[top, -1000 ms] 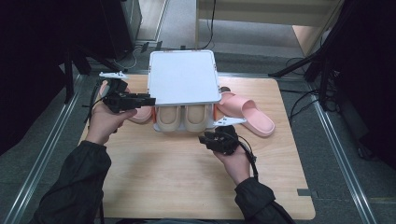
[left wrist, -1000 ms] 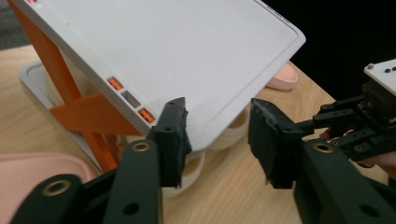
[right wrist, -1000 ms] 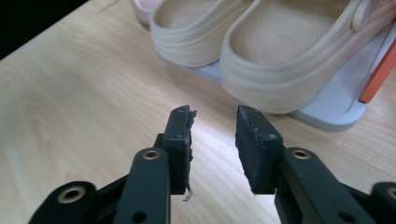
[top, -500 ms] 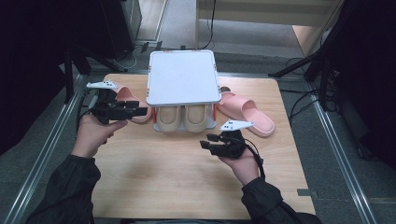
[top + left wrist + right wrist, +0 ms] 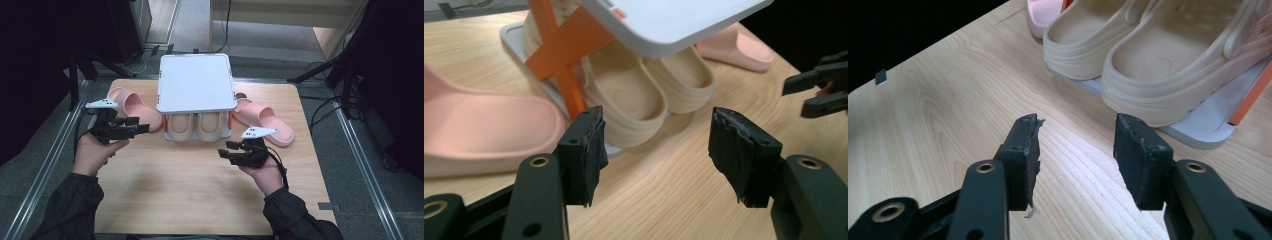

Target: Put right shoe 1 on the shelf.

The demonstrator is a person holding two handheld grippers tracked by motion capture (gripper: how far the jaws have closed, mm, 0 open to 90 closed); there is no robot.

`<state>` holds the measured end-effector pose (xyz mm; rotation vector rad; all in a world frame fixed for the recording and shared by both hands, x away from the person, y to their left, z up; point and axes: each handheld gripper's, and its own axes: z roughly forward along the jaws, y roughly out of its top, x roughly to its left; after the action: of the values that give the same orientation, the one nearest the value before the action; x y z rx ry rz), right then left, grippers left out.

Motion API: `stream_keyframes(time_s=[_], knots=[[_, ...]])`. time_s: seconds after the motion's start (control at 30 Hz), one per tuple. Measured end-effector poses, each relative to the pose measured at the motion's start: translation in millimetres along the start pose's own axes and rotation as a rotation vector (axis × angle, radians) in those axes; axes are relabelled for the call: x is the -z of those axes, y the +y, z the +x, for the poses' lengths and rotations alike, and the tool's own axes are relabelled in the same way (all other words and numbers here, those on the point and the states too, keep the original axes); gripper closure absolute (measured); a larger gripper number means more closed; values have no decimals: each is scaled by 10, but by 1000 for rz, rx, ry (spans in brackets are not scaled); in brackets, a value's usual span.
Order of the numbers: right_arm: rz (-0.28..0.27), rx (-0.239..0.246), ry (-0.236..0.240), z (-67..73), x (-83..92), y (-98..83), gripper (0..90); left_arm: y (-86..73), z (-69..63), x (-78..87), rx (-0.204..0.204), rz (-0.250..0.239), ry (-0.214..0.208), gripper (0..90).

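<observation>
A small white shoe rack [image 5: 196, 84] stands at the far middle of the wooden table [image 5: 190, 200], with a pair of beige clogs [image 5: 197, 126] tucked side by side on its lower shelf, toes facing the person, so they can be reached from the front. The left gripper [image 5: 131, 127] hovers just beside the rack's left edge, jaws gaping wide after just opening, with nothing between them; it sits close to the left pink slipper [image 5: 134, 107], which lies flat on the table against the rack's side. The right gripper [image 5: 227, 153] hangs in front of the clogs, its jaws moderately apart and empty, having just been opening too. The other pink slipper [image 5: 270, 122] lies to the rack's right (both look parked there awaiting the empty top shelf, I'd guess). Orange cross-braces [image 5: 561, 47] hold the two shelves apart.
</observation>
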<state>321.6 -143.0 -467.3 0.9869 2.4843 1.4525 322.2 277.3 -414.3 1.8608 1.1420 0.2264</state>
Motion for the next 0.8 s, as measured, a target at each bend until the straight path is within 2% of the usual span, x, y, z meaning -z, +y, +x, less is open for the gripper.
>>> stream_keyframes(time_s=[0.23,0.33,0.4,0.43,0.57,0.6,0.67,0.7,0.77,0.8], knots=[[4,-5,0,-42,32,-21,528,-101,135,34,38,-13,38,395],[5,-6,0,-61,66,-32,528,-163,240,47,51,-12,99,395],[3,-3,-1,-66,84,-37,528,-184,275,46,55,-9,115,398],[3,-1,-2,-68,91,-39,527,-224,356,31,78,-12,131,400],[-1,0,-6,-78,118,-52,524,-264,523,-27,107,-11,183,409],[-1,-2,-6,-81,122,-54,525,-264,559,-54,132,-15,194,409],[-1,-5,-9,-86,123,-59,524,-253,627,-107,169,-12,193,429],[-1,-5,-9,-86,123,-59,524,-253,627,-107,169,-12,193,439],[2,-2,-12,-86,119,-66,524,-248,717,-181,163,-13,222,450],[3,0,-12,-84,118,-72,524,-248,755,-205,174,-15,230,452]])
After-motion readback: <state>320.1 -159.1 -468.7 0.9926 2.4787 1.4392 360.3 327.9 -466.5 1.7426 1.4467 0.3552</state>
